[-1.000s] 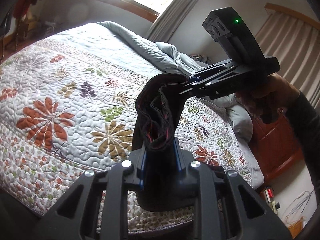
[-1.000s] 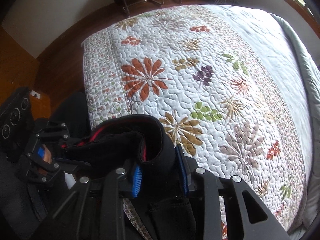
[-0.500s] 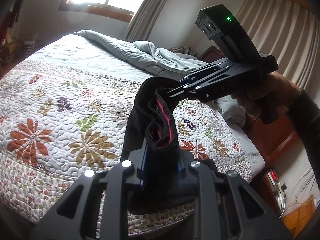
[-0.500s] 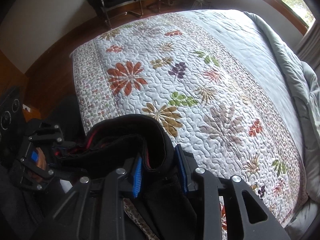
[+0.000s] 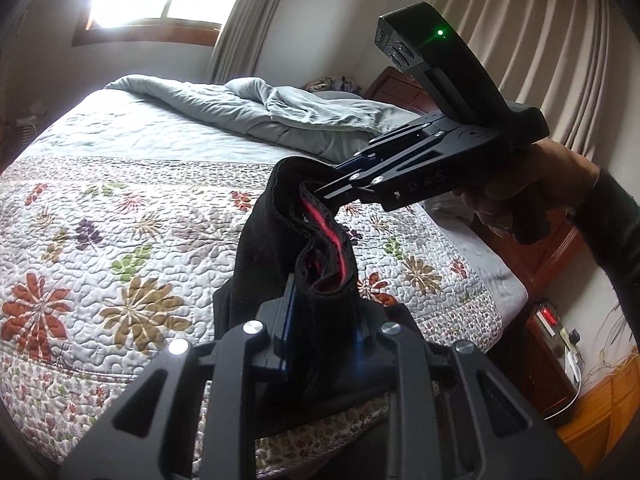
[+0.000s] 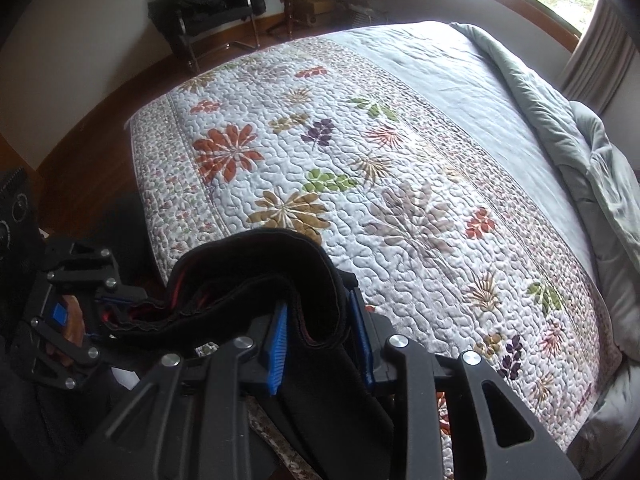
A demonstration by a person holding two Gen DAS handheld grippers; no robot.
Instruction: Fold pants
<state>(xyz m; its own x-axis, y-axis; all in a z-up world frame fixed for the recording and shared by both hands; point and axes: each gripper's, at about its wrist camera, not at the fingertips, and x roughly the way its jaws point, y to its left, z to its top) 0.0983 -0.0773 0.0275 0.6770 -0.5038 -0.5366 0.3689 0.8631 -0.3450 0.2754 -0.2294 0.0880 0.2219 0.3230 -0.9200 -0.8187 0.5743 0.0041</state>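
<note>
Both grippers, left [image 5: 320,312] and right [image 6: 320,336], clamp the black pants [image 5: 280,240], apparently the waistband, above the quilt [image 6: 400,184].

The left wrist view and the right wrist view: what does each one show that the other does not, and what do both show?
Only the left wrist view shows the person's right hand, the beige curtains and the wooden nightstand. Only the right wrist view shows the black chair and the wooden floor. Both show the black pants held above the floral quilt, with the left tongs and the right tongs each shut on the waistband.
</note>
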